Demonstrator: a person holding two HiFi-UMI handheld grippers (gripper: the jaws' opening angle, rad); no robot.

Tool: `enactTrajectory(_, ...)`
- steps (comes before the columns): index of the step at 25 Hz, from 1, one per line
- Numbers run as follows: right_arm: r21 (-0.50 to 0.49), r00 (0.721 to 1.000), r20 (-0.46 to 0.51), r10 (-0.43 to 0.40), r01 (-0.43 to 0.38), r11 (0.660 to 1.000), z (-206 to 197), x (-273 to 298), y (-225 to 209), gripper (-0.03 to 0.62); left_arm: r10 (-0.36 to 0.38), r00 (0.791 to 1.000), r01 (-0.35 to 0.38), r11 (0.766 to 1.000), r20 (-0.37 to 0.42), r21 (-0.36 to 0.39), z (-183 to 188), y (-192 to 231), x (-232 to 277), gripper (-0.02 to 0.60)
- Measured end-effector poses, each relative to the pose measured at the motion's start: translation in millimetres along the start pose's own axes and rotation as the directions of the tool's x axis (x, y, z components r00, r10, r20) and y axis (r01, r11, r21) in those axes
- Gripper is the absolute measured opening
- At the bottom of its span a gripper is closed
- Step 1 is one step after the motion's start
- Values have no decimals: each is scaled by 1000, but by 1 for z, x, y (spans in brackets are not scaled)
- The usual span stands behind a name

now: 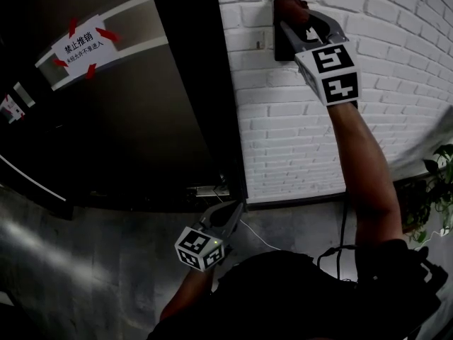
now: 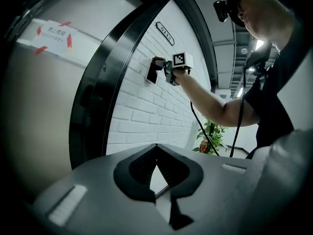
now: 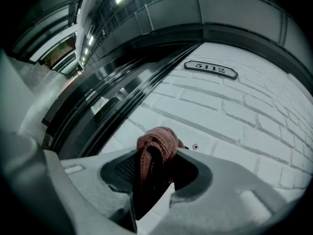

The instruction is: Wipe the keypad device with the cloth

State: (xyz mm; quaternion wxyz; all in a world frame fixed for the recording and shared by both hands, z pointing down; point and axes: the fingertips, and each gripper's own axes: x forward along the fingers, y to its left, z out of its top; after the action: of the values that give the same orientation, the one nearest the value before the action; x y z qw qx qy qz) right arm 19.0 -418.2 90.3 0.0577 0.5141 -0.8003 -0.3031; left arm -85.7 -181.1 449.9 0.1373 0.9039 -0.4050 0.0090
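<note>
Right gripper point(image 1: 293, 20) pinching the cloth point(image 3: 157, 143) at the keypad device's point(image 1: 284, 47) top edge, far up the brick wall point(image 1: 396, 20) — left gripper point(image 2: 156, 147) closed, empty, near and low — press lightly, keep strokes even.

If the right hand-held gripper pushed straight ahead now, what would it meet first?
Probably the dark keypad device on the white brick wall. The cloth clamped in the right hand-held gripper leads and looks at or almost against it, though contact is unclear.

Plaque point(image 3: 211, 69) on brick wall point(image 3: 254, 126): "5112". Notice point(image 1: 83, 44) taped on door point(image 1: 163, 112): "禁止推销".
</note>
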Motion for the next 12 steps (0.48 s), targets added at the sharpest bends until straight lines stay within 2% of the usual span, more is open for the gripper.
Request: enactTrajectory(12,20,999,-45,18,-17,1000,-28,-8,17,144,-15,1000,15,1000,-7,-2,-1,-1,1,17)
